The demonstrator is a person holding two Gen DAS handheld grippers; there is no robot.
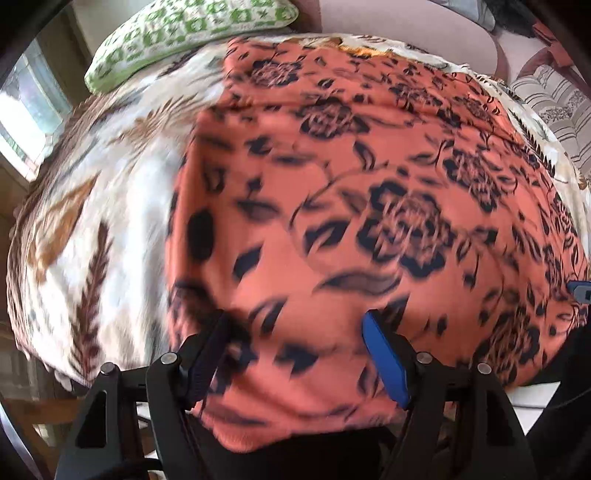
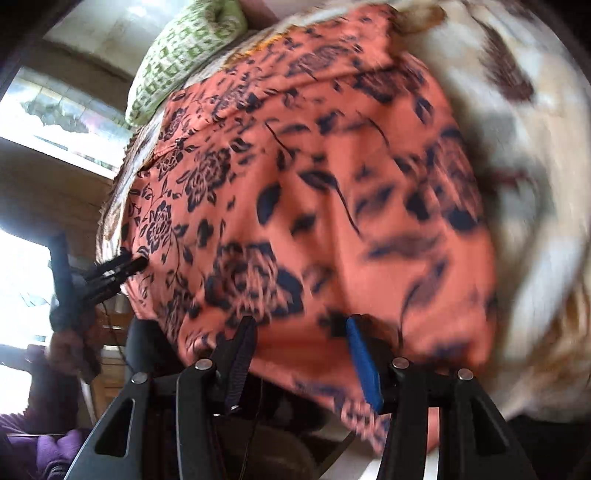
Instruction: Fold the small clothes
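Orange-coral cloth printed with dark navy roses and leaves, the garment (image 1: 332, 206) lies spread over a cream blanket (image 1: 110, 206) with brown feather-like motifs, and it fills nearly everything ahead of both tools. From the left gripper (image 1: 295, 354) the garment runs straight forward and off to that gripper's right, with its near hem hanging just below the fingertips; the jaws stand wide apart with fabric showing between them, pinching nothing as far as the blurred picture shows. The right gripper (image 2: 299, 354) is likewise spread open over the near hem, the garment (image 2: 314, 192) stretching forward and to its left, the cream blanket (image 2: 535, 155) bare to its right. In the right wrist view the left gripper (image 2: 118, 271) appears far to the left, at the garment's side edge. So the two tools sit along the same near edge, left tool by the left portion, right tool by the right portion; neither is clearly nearer, and a fold would probably mean taking this hem and carrying it forward, away from both tools. Which way the garment's long axis runs I cannot settle through the fisheye and blur. A green-and-white patterned pillow (image 1: 184, 33) lies beyond the garment's far left corner. No brand, label or writing can be read anywhere.
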